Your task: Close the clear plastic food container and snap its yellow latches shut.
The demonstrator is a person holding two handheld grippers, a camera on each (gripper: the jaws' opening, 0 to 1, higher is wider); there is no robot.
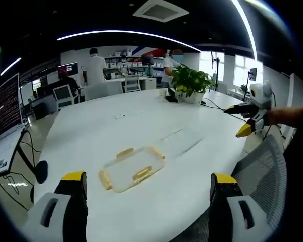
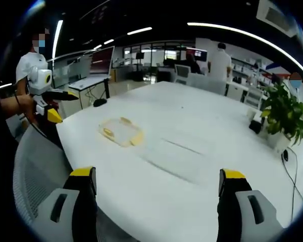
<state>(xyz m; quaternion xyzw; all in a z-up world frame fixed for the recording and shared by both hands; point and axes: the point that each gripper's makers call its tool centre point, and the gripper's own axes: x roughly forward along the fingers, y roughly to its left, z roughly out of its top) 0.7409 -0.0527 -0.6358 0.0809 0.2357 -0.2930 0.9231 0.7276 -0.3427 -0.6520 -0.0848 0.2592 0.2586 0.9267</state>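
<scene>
Looking along my left claw, I see its two yellow-tipped jaws spread wide with nothing between them, hovering over the near edge of the white desk. Ahead of them lies the clear lid with its yellow latches, flat on the desk and ringed by bare surface; the clear container body sits just beyond it, hard to make out. My right claw hangs off the desk's edge, above a grey mesh chair. A potted plant stands at the far end. From my right claw, jaws likewise spread and holding nothing, the lid lies left of centre, the container body nearer the middle, and my left claw floats beyond the desk edge.
</scene>
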